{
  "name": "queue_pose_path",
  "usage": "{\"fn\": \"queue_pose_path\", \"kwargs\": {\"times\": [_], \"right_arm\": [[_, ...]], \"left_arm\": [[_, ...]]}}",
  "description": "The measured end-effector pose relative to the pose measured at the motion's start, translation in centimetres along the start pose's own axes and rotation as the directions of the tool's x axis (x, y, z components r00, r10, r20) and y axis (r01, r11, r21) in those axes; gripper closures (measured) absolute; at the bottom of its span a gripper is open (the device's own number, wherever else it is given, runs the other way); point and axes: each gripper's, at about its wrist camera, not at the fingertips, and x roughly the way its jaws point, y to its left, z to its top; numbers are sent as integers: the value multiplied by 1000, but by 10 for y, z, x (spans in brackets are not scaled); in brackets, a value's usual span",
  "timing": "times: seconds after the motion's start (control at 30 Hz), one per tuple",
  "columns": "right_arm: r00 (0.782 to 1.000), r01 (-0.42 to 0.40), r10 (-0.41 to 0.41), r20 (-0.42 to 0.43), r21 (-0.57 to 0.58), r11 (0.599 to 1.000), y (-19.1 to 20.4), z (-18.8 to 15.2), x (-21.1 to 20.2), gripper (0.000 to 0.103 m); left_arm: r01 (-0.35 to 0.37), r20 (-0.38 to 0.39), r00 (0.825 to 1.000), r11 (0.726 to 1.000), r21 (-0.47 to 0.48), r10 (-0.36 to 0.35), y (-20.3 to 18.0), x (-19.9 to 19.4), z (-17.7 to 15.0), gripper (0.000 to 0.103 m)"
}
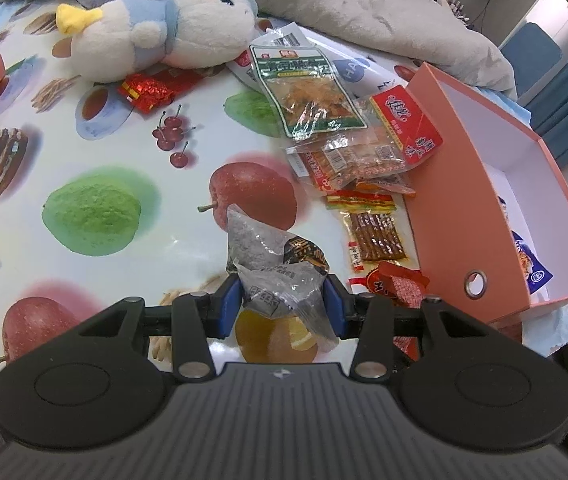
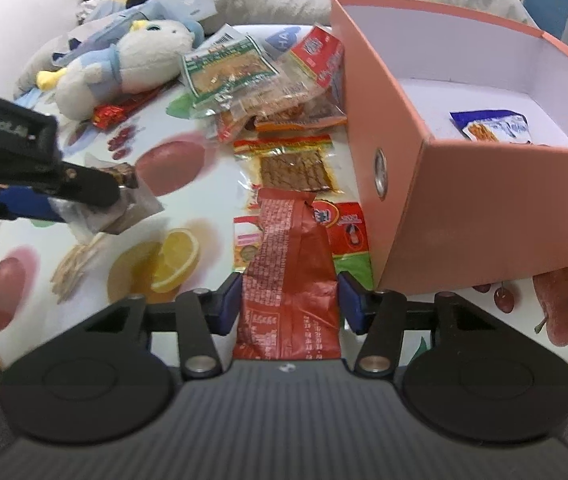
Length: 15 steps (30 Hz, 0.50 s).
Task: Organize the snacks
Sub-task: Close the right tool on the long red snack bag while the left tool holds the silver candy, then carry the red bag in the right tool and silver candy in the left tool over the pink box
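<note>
Each tool holds a snack packet over the fruit-print worktop (image 1: pixel 84 168), beside an orange box (image 2: pixel 444 208).

The left tool (image 1: pixel 282 304) pinches a crinkled grey-and-clear wrapper (image 1: pixel 272 264) between its blue pads; from the right wrist view this packet hangs at 9 o'clock, lifted off the cloth. The right tool (image 2: pixel 290 300) has a red foil packet (image 2: pixel 288 272) between its pads; the left pad touches it, but I cannot tell whether the right one presses. More snacks lie in a loose pile (image 1: pixel 348 148) at 1 o'clock of the left tool, against the box wall. A blue-and-white packet (image 2: pixel 492 126) sits inside the box. A plush toy (image 1: pixel 156 36) lies at 11 o'clock.
</note>
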Motion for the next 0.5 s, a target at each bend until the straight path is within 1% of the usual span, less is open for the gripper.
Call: {"fn": "queue_pose_path", "kwargs": {"times": [0.23, 0.5], "right_arm": [[999, -46, 46, 28, -10, 999, 3, 16, -23, 50], [993, -93, 92, 77, 3, 996, -6, 45, -50, 52]], "left_arm": [[12, 40, 999, 1000, 7, -13, -8, -19, 9, 53], [41, 87, 995, 999, 17, -42, -24, -43, 23, 53]]}}
